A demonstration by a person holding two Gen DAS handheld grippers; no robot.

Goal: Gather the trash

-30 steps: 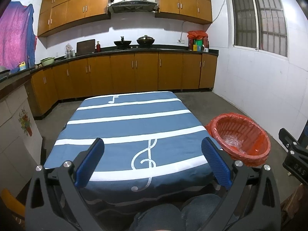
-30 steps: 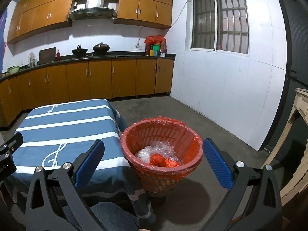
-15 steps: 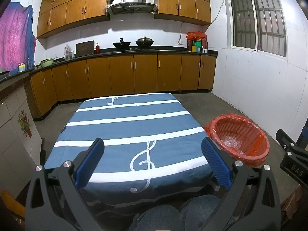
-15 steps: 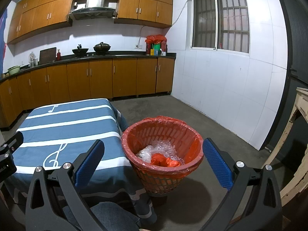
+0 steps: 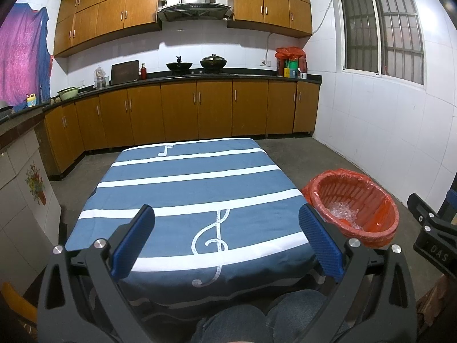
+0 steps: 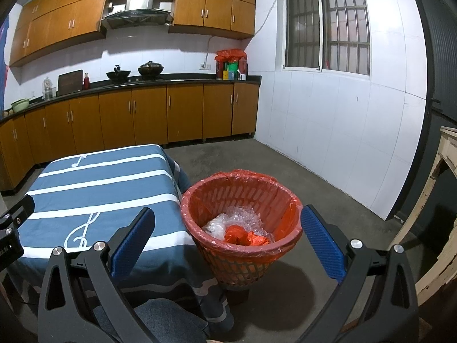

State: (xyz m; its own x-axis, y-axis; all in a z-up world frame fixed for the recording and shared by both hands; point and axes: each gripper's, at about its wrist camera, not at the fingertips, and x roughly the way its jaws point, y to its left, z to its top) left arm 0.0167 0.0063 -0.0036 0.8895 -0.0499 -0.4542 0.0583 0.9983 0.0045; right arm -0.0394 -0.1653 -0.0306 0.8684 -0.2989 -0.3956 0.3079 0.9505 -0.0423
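Left wrist camera showed the left gripper (image 5: 227, 243) with its blue jaws spread wide and nothing between them. It hung over the near edge of the desk (image 5: 177, 183), which wore a blue cloth with white stripes and music notes. No trash could be seen on the cloth.

The trash was all in the red basket (image 5: 380, 234), which stood on the floor just beside the desk, at about 3 o'clock from the left gripper. From the right wrist camera, the right gripper (image 6: 228, 243) also had its jaws spread wide and held nothing. The basket (image 6: 200, 200) sat straight ahead at 12 o'clock, between the two blue pads. A red plastic bag (image 6: 291, 214) lined it and folded over the rim.

Inside lay clear bubble wrap (image 6: 245, 217), a clear crumpled wrapper (image 6: 214, 227) and an orange-red scrunched bag (image 6: 245, 235).

All of this looked very light, soft and squishy, and a bit slippery. It would not break. A good place to pinch would be a bunched-up fold, or the loose edge of the liner at the rim.
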